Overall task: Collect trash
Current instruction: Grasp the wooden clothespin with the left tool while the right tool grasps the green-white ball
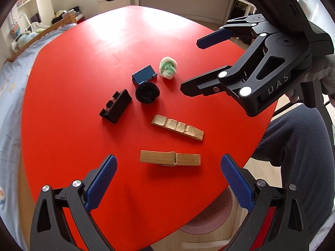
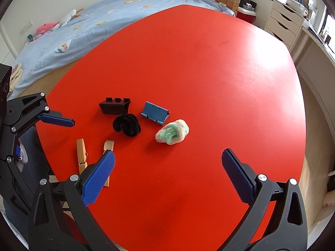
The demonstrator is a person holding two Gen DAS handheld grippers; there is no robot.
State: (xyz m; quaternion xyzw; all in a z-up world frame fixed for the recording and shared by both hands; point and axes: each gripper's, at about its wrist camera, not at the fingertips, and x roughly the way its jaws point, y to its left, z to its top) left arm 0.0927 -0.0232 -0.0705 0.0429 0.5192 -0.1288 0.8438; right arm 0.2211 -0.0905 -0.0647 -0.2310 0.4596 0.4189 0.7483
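Note:
On the red table point(image 1: 83, 67) lie a wooden clothespin point(image 1: 170, 158), a wooden clothespin half point(image 1: 178, 127), a black fuzzy ball point(image 1: 147, 93), a green and white fuzzy ball point(image 1: 168, 67), a blue plastic clip point(image 1: 144, 75) and a black plastic clip point(image 1: 115, 106). My left gripper point(image 1: 168, 176) is open, hovering just short of the clothespin. My right gripper point(image 2: 167, 168) is open and empty above the table point(image 2: 209, 73), with the green and white ball point(image 2: 172, 135) ahead of it. The right gripper also shows in the left wrist view point(image 1: 189, 64), at the upper right.
A pink ribbed bin point(image 1: 209, 217) stands on the floor below the table's near edge. A person's dark-clothed leg point(image 1: 293, 146) is at the right. A bed point(image 2: 83, 27) lies beyond the table, and white drawers point(image 2: 282, 23) and a desk stand near the windows.

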